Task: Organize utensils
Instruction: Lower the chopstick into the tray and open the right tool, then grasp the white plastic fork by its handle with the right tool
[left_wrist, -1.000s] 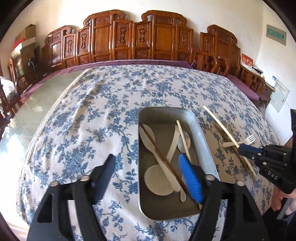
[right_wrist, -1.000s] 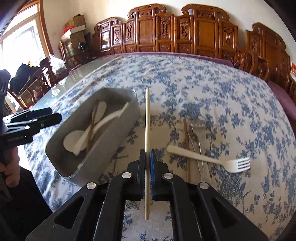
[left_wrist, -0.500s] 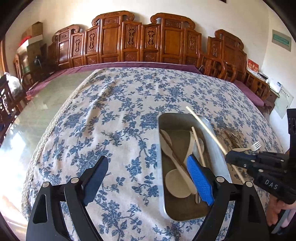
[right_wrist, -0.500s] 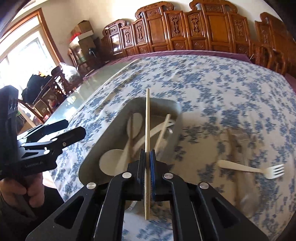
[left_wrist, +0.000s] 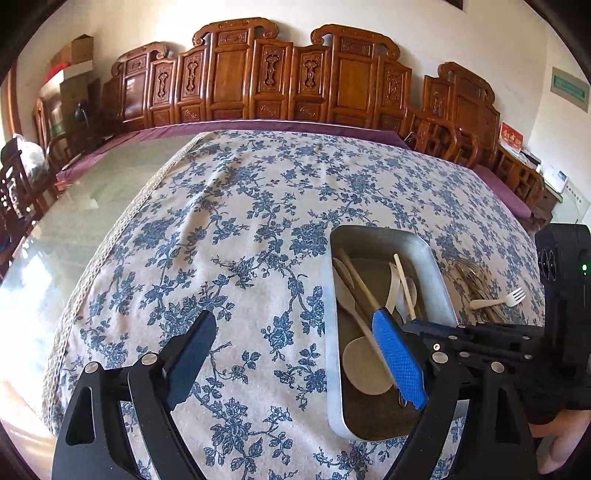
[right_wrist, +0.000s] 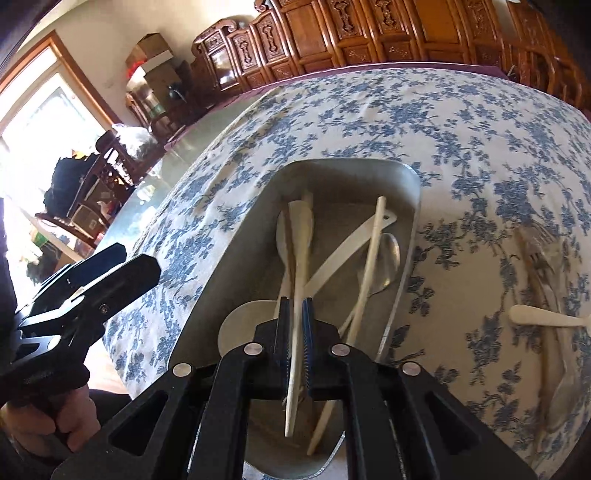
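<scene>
The right gripper (right_wrist: 294, 334) pinched 1 pale wooden chopstick (right_wrist: 300, 280) over the rectangular metal tray (left_wrist: 441, 280) of spoons. The left gripper (left_wrist: 295, 363) hung wide apart, empty, above the blue-flowered tablecloth (left_wrist: 240, 236).

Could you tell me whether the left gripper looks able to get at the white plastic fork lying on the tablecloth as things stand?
Probably not directly. The left gripper is open and empty, but the metal tray and the right gripper, shut on a chopstick, lie between it and the white fork.
</scene>
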